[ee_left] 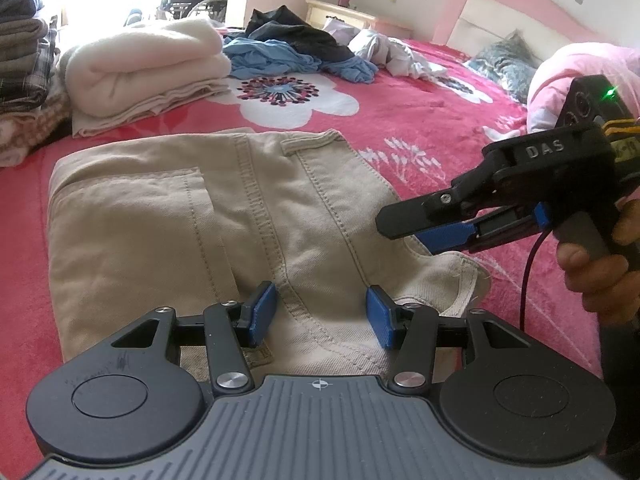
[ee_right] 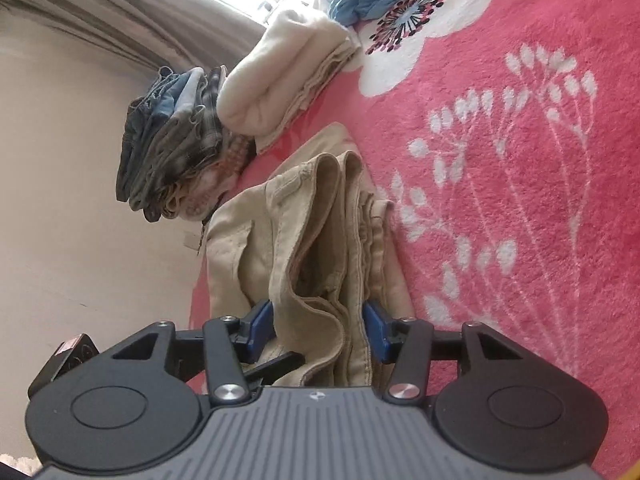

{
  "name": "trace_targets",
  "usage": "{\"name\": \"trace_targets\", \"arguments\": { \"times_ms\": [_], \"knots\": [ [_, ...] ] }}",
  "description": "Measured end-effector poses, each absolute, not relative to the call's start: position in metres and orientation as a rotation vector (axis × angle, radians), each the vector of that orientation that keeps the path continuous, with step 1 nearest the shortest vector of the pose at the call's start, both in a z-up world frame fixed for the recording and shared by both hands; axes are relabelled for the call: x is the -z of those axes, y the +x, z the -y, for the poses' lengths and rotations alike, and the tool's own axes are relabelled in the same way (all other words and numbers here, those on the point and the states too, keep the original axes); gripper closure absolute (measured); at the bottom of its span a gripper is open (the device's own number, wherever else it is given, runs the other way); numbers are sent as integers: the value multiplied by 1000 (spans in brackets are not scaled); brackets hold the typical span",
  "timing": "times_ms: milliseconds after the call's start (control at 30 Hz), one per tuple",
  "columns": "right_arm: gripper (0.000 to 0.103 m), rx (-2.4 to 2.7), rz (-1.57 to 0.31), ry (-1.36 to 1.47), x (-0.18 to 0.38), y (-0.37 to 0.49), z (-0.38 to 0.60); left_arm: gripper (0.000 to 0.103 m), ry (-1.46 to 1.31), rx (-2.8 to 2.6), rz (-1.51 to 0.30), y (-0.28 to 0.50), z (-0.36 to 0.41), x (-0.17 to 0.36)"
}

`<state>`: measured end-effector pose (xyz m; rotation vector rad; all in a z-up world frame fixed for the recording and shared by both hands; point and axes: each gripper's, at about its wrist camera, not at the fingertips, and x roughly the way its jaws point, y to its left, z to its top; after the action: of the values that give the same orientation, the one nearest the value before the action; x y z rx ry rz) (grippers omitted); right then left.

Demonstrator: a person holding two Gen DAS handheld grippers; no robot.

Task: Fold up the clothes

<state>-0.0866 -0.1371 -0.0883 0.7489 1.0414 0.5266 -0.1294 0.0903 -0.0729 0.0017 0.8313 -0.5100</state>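
Observation:
Beige trousers (ee_left: 200, 220) lie folded on the pink floral bedspread (ee_left: 420, 120). My left gripper (ee_left: 320, 316) hovers open just above their near edge, with seams showing between its blue pads (ee_left: 262, 312). My right gripper (ee_left: 412, 236), held by a hand (ee_left: 600, 272), comes in from the right, turned on its side. One of its fingers is over the trousers' right edge and the other is under it. In the right wrist view the stacked layers of the trousers (ee_right: 320, 240) fill the wide gap of the right gripper (ee_right: 320, 324), which is open.
A folded cream blanket (ee_left: 140, 72) lies behind the trousers. A stack of folded clothes (ee_left: 20, 40) stands at the far left. Unfolded blue, black and white garments (ee_left: 296, 48) are heaped further back. A pink quilt (ee_left: 560, 76) and headboard (ee_left: 520, 12) are at the right.

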Motion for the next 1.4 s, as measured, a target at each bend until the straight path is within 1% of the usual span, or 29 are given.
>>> {"name": "trace_targets", "arguments": {
  "times_ms": [300, 433, 600, 700, 733, 767, 800, 867, 967, 1133, 1400],
  "knots": [
    [49, -504, -1026, 791, 98, -77, 134, 53, -18, 511, -819, -130, -92, 75],
    [49, -477, -1023, 895, 107, -72, 140, 53, -24, 513, -812, -130, -94, 75],
    [49, -490, -1007, 845, 104, -71, 134, 53, -30, 512, -807, -131, -95, 76],
    [50, -476, -991, 873, 107, -63, 132, 53, -38, 511, -803, -132, -95, 77],
    [52, -472, -983, 888, 108, -60, 131, 53, -43, 511, -802, -132, -96, 77],
    [57, -466, -979, 896, 110, -56, 129, 53, -47, 509, -802, -132, -96, 77],
    [59, -458, -981, 890, 112, -53, 126, 53, -50, 508, -801, -132, -96, 77],
    [73, -457, -980, 862, 112, -49, 120, 53, -54, 501, -802, -132, -96, 77],
    [81, -496, -956, 786, 103, -51, 112, 53, -49, 492, -798, -134, -95, 77],
    [83, -620, -919, 657, 78, -42, 94, 53, -93, 443, -795, -133, -99, 71],
    [84, -751, -884, 580, 41, -4, 66, 53, -166, 393, -777, -114, -112, 54]
  ]
}}
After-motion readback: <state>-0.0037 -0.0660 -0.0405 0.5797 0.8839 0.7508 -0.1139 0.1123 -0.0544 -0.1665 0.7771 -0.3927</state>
